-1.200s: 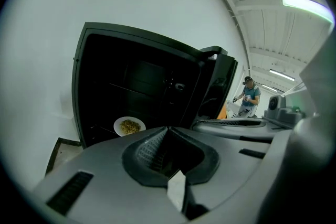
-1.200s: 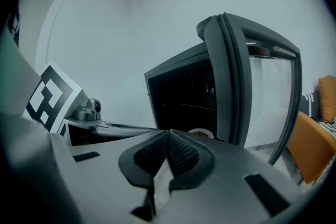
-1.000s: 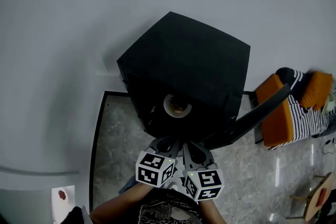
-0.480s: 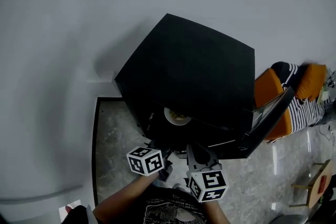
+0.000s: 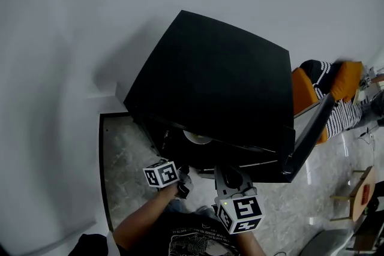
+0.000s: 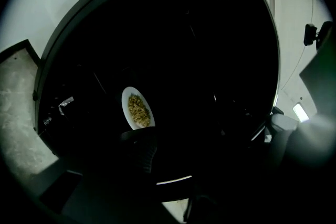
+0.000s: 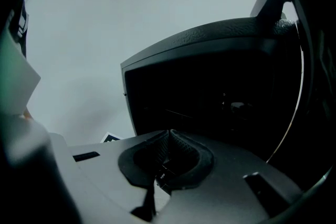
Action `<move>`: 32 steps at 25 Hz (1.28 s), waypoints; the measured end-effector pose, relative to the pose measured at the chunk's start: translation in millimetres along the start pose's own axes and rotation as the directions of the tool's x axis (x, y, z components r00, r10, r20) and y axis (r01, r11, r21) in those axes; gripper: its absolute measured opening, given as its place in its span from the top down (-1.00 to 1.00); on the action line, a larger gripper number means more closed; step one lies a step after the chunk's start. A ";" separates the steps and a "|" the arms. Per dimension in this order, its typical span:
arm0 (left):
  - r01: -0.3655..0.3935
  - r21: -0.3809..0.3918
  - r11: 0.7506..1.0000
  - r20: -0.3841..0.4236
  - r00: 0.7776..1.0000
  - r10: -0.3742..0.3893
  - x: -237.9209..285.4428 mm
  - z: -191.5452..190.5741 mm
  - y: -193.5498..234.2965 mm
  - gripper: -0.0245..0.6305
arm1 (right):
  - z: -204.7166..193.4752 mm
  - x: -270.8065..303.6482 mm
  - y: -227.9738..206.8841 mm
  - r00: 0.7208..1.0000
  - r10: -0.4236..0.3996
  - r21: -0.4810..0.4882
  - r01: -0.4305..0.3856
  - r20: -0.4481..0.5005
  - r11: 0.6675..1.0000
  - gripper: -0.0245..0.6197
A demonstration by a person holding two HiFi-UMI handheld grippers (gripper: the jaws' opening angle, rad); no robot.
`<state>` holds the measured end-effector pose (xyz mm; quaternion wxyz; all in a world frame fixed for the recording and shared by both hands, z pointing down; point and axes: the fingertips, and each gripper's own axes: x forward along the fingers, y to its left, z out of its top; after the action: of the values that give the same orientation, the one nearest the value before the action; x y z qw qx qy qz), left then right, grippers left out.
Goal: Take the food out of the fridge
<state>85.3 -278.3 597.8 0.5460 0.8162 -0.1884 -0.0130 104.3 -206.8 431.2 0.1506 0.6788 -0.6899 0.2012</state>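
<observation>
Looking steeply down on a black fridge (image 5: 216,87) that stands against a pale wall, with its door (image 5: 309,135) swung open to the right. Just inside the dark opening a white plate (image 5: 198,138) shows as a thin sliver under the fridge's top edge. In the left gripper view the same plate (image 6: 131,98) is plain, and it carries a heap of yellowish food (image 6: 138,110).

The left gripper (image 5: 184,181) has dropped lower in front of the opening than it was a second ago, and its marker cube has turned over. Its jaws have just been opening and now stand apart. Nothing sits between them yet, and the plate lies ahead, near but untouched. The right gripper (image 5: 227,172) waits beside it, level with the fridge's front. Its jaws are pressed together on nothing, as the right gripper view shows.

The opened, lowered left gripper suggests the reach for the plate is starting. The food remains on its shelf inside the fridge, so the removal itself is still to do.
</observation>
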 end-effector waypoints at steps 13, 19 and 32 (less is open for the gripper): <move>-0.031 -0.207 0.978 0.046 0.998 0.041 27.6 3.1 55.7 0.48 | -0.4 5.1 -5.5 0.999 -0.053 0.000 0.053 -0.014 0.999 0.85; -0.045 -0.256 0.966 0.032 0.998 0.055 39.9 2.6 68.9 0.48 | -1.4 7.6 -10.2 0.997 -0.077 0.005 0.077 -0.022 0.997 0.85; -0.076 -0.322 0.944 -0.025 0.997 0.071 55.3 0.2 78.1 0.69 | -2.5 21.1 -19.6 0.995 -0.097 0.016 0.098 -0.036 0.995 0.85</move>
<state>113.7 -322.2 678.0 0.6733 0.7085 -0.2106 -0.0181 123.1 -224.0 445.0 0.1664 0.7094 -0.6514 0.2117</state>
